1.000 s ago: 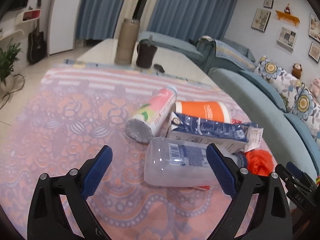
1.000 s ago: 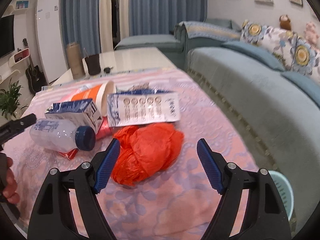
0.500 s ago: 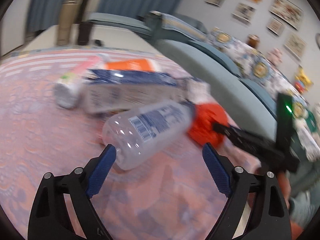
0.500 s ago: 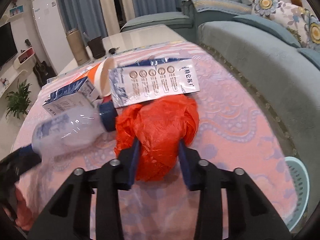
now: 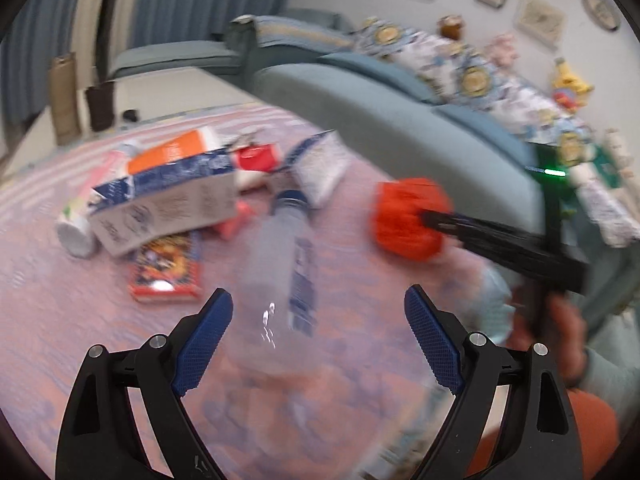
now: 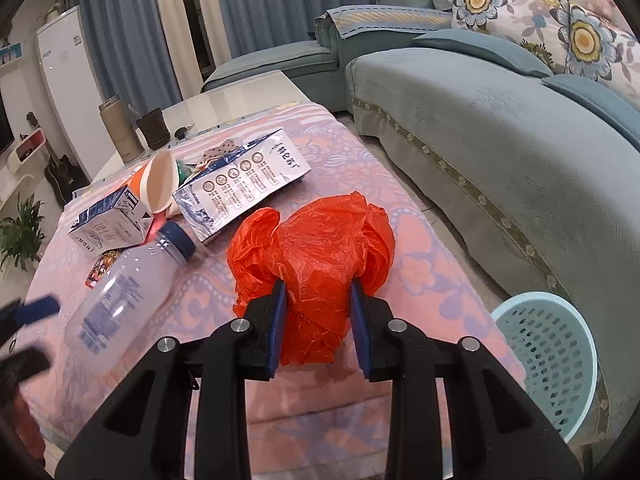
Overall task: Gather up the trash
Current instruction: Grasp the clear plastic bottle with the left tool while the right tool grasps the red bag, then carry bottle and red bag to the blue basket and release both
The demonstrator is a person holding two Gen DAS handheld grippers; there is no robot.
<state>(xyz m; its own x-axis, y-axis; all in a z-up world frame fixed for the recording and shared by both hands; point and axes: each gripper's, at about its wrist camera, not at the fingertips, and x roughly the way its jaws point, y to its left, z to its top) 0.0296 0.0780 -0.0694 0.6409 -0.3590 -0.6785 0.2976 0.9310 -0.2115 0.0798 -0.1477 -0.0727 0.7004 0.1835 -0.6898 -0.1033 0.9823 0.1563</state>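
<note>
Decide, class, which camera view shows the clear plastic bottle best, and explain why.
The right wrist view: the clear plastic bottle lies sharp there, cap and label visible. The left wrist view shows it motion-blurred, lying ahead of the open left claw.

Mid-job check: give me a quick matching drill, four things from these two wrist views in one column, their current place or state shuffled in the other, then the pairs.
1. red plastic bag
2. clear bottle
3. light blue basket
4. left gripper

A. on the floor beside the table
B. open, holds nothing
C. pinched by the right gripper
D. lying on its side on the tablecloth

Pairs: 1-C, 2-D, 3-A, 4-B
</note>
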